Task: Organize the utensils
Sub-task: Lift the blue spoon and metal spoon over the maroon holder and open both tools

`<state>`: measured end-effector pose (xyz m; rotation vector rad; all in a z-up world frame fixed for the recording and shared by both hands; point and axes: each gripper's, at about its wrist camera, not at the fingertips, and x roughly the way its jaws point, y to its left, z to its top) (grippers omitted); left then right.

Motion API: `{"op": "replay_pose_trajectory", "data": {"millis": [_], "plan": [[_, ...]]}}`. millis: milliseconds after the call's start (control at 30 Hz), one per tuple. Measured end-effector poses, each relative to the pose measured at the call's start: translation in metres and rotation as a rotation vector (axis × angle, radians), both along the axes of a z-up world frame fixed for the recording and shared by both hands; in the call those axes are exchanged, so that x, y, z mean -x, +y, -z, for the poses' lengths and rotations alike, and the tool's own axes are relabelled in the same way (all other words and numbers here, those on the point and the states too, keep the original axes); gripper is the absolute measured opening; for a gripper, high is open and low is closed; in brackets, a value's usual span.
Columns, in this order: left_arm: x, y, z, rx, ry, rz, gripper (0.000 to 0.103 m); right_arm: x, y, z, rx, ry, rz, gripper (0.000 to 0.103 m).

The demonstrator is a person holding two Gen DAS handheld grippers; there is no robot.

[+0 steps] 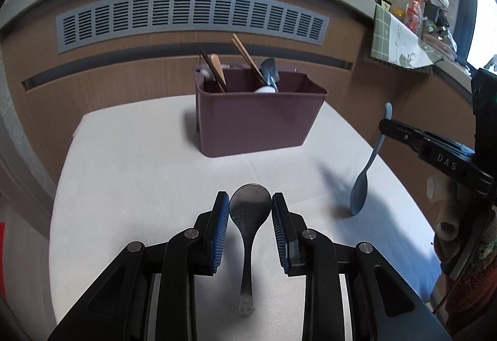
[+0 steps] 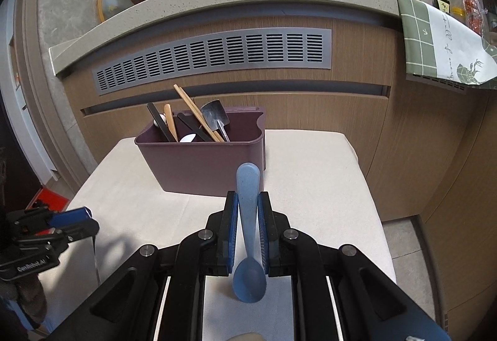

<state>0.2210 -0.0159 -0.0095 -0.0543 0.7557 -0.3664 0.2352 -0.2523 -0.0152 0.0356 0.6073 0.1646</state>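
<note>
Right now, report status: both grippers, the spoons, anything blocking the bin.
Left gripper shut on metal spoon, bowl forward. Right gripper shut on blue spoon, bowl hanging down. Utensil bin ahead on white table, path clear.

A dull, scuffed grey metal spoon (image 1: 250, 213) shows a faint sheen on its bowl. The light-blue plastic spoon (image 2: 247, 235) looks matt and faintly speckled. The maroon plastic utensil bin (image 2: 202, 167) has smooth, satin walls. In it stand pale wooden chopsticks (image 2: 195, 111) and a shiny metal spade-shaped scoop (image 2: 214, 115). The white cloth-covered counter (image 1: 139, 173) looks matt and finely woven. Both black grippers, left (image 1: 250, 237) and right (image 2: 247, 234), carry ribbed blue pads (image 1: 220, 235), and their arms are smooth black with bright metal pins.
</note>
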Motion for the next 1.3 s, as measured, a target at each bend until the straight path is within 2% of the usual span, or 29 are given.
{"op": "replay_pose_trajectory", "data": {"millis": [667,833,933,1000,1067,1133,1200,1300], "plan": [[0.008,-0.004,-0.03,0.012,-0.081,-0.002,0.029,0.007,0.004,-0.015,0.037,-0.035,-0.006,0.012],[0.002,-0.006,-0.057,0.026,-0.144,0.003,0.029,0.004,0.006,-0.026,0.04,-0.059,-0.002,0.012],[-0.006,-0.008,-0.092,0.038,-0.226,0.009,0.029,-0.001,0.005,-0.055,0.023,-0.108,0.008,0.012],[-0.012,-0.009,-0.129,0.053,-0.318,0.019,0.029,-0.003,0.005,-0.08,0.021,-0.158,0.01,0.012],[-0.018,-0.009,-0.154,0.07,-0.38,0.027,0.029,-0.004,0.007,-0.119,0.038,-0.26,0.019,0.012],[-0.03,-0.009,-0.178,0.099,-0.429,0.03,0.029,-0.005,0.009,-0.145,0.05,-0.331,0.019,0.012],[-0.046,-0.007,-0.19,0.116,-0.452,0.015,0.029,-0.01,0.014,-0.171,0.056,-0.391,0.01,0.012],[-0.073,-0.003,-0.188,0.157,-0.432,-0.007,0.029,-0.02,0.021,-0.185,0.074,-0.436,0.008,0.012]]}}
